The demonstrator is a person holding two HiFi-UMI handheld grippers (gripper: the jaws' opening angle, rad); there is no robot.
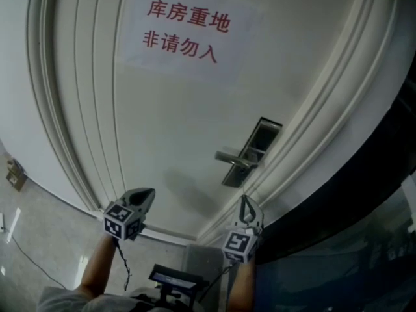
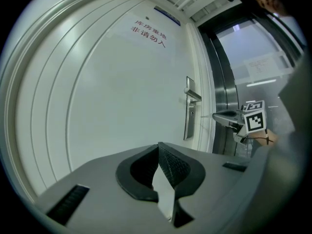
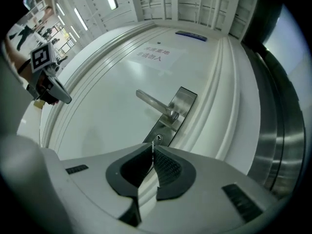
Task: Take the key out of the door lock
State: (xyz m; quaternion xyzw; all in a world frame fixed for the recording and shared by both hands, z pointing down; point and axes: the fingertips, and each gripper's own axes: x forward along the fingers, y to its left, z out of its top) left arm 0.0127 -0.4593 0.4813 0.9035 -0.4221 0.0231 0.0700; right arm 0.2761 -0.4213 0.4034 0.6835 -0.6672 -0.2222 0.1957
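A silver lock plate (image 1: 250, 149) with a lever handle (image 1: 231, 156) sits on the white door (image 1: 175, 129). My right gripper (image 1: 245, 199) hangs just below the plate. In the right gripper view it (image 3: 152, 149) is shut on a thin silver key (image 3: 153, 145) that points at the round keyhole (image 3: 157, 139). From the left gripper view the key's tip (image 2: 214, 115) ends short of the plate (image 2: 190, 123), sticking out of the right gripper (image 2: 219, 115). My left gripper (image 1: 148, 194) is off to the left, away from the lock, and its jaws (image 2: 159, 146) are shut with nothing in them.
A paper sign with red characters (image 1: 187, 25) hangs on the upper door. Ribbed white frame moulding (image 1: 312, 129) runs beside the plate, with a dark metal and glass panel (image 1: 364, 239) to its right. Tiled floor (image 1: 39, 220) shows at the left.
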